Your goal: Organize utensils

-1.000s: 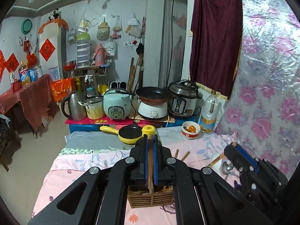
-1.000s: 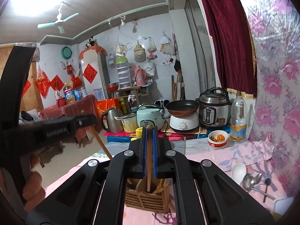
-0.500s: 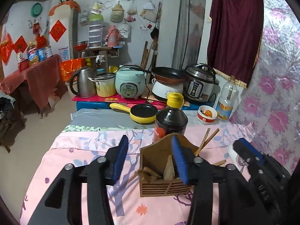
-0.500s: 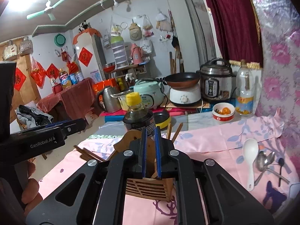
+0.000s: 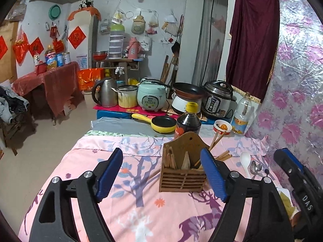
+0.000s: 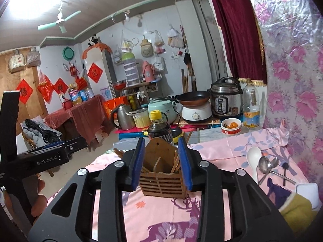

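Pink floral cloth [image 5: 141,205] covered the table. On it stood a slatted wooden holder [image 5: 182,176] with chopsticks [image 5: 170,159] upright inside. Left gripper [image 5: 161,175] was spread wide, empty, before the holder. Right gripper [image 6: 161,162] was partly spread, its blue ribbed pads [image 6: 184,161] flanking the holder. Metal spoons [image 6: 266,164] lay right.

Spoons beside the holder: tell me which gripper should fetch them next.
Right. The right gripper is open and empty, and the spoons lie on its side of the wooden holder; the left gripper would have to cross over.
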Action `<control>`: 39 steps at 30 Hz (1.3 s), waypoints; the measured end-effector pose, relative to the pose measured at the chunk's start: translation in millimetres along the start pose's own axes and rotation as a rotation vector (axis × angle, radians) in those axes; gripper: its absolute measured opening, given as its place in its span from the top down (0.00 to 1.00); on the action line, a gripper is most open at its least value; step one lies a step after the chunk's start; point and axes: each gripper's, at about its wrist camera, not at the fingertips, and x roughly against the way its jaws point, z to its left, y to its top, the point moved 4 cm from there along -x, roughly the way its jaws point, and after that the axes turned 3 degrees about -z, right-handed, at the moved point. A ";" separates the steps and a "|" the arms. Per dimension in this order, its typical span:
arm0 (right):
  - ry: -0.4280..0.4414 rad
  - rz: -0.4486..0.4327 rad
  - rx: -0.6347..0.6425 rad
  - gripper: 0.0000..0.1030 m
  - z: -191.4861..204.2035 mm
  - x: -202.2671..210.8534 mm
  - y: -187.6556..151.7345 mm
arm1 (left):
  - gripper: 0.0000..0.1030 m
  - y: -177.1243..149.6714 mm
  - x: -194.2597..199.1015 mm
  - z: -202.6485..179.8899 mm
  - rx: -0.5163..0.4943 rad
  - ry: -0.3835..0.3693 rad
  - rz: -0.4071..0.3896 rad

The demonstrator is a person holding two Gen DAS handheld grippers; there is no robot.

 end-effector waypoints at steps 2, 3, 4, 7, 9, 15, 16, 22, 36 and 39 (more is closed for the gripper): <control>0.001 -0.012 0.001 0.64 0.6 10.6 -0.3 | 0.23 -4.3 10.5 0.4 -0.007 0.010 -0.012; 0.003 -0.018 0.001 0.64 1.4 16.4 0.1 | 0.23 -5.2 13.2 -0.2 -0.010 0.016 -0.016; 0.005 -0.022 0.001 0.64 2.3 20.6 0.4 | 0.23 -6.7 17.7 -0.3 -0.015 0.026 -0.022; 0.013 -0.028 0.004 0.64 5.1 28.6 0.9 | 0.23 -8.2 29.1 -1.1 -0.022 0.047 -0.044; 0.017 -0.035 0.008 0.64 8.0 33.5 1.2 | 0.23 -8.1 35.6 -3.3 -0.019 0.053 -0.060; 0.014 -0.047 0.006 0.60 11.3 38.0 -1.0 | 0.18 -10.2 40.4 -8.7 -0.025 0.079 -0.094; 0.009 -0.050 0.004 0.58 10.9 38.2 -1.8 | 0.17 -11.2 39.3 -9.8 -0.028 0.086 -0.099; -0.030 -0.041 -0.002 0.54 6.9 24.7 -13.7 | 0.11 -22.8 22.8 -10.5 -0.037 0.136 -0.108; -0.113 0.076 0.006 0.39 -20.1 -12.1 -57.9 | 0.06 -64.4 -23.2 -0.1 -0.057 0.165 -0.008; -0.132 0.101 0.012 0.36 -23.6 -16.8 -64.1 | 0.06 -71.2 -29.2 1.7 -0.052 0.168 0.022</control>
